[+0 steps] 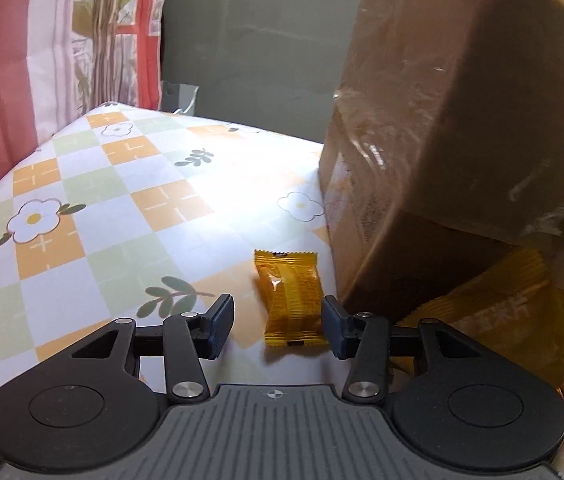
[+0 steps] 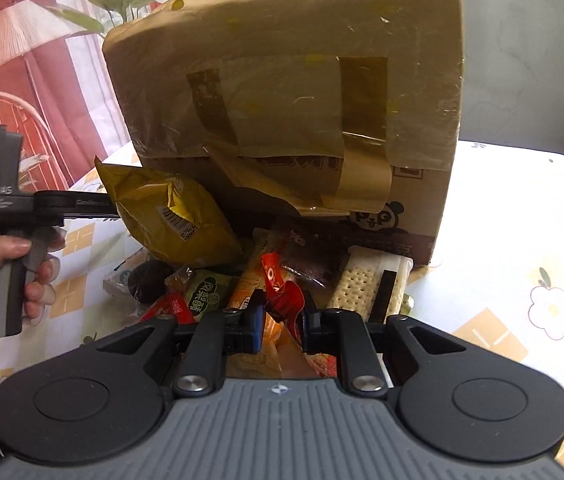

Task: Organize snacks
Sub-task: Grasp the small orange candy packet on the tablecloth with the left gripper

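A small orange wrapped snack (image 1: 290, 298) lies on the checked tablecloth (image 1: 129, 216), its near half between the fingers of my open left gripper (image 1: 277, 326). A taped cardboard box (image 1: 454, 132) stands to its right, with a large yellow snack bag (image 1: 518, 320) at its base. In the right wrist view the box (image 2: 294, 104) lies tipped over a pile of snacks. My right gripper (image 2: 281, 322) is closed down on a red snack wrapper (image 2: 284, 296) in that pile. The yellow bag (image 2: 173, 216) leans at the left.
The pile holds a green packet (image 2: 205, 294), a cracker pack (image 2: 358, 286) and a dark packet (image 2: 314, 258). The left gripper's handle, held by a hand (image 2: 5, 256), shows at the left. A flowered curtain (image 1: 41, 52) hangs behind the table. Bare tablecloth (image 2: 522, 240) lies right of the box.
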Available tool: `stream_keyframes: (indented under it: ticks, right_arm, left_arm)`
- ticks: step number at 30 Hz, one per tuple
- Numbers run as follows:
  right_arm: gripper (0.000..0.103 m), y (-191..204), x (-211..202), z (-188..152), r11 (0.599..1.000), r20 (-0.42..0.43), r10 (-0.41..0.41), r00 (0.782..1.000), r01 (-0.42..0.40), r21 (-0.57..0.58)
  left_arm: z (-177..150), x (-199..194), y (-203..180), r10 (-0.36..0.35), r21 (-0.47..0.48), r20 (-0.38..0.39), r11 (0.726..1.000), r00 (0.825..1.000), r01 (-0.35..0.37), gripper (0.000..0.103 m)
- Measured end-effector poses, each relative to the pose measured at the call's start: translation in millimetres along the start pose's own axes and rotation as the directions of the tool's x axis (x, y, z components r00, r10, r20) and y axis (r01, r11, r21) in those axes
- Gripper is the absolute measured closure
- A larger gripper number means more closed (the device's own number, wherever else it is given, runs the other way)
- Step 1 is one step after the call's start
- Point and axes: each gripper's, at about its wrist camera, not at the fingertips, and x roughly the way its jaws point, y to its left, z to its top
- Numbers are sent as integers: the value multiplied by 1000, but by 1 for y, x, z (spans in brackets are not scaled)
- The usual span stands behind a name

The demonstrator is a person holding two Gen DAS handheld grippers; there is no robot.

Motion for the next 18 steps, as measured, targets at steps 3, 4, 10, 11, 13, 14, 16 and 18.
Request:
stream_keyframes:
  ticks: [3,4,10,11,13,14,16,18]
  right_arm:
    - [85,-4,2,-1,1000,-7,-3,1000,3,13]
    - [85,-5,3,-2,1000,-10,-3,1000,3,17]
    - [85,-7,6,-2,1000,-11,-1,1000,1,17]
    - [85,-7,6,-2,1000,-12,-2,1000,2,16]
    - [85,-7,7,-2,1000,-13,-2,1000,2,20]
    - [85,-8,8,-2,1000,-13,-3,1000,3,20]
    - [85,-8,8,-2,1000,-12,-5,1000,5,21]
    - [85,-8,9,-1,1000,-10,-6,1000,6,22]
  left_arm:
    - [1,4,7,-17,-38,9,999,1000,17,55]
    - [2,5,6,-16,-31,11,999,1000,16,55]
    - [7,14,8,-39,-53,27,998,999,41,56]
    - [7,16,8,-39,-49,27,998,999,40,56]
    - [9,20,6,-34,-31,28,999,999,35,57]
    - [10,22,5,-31,-22,29,999,999,32,56]
    - [10,22,2,-23,5,27,1000,999,23,56]
    - [8,20,1,-21,37,22,999,1000,20,57]
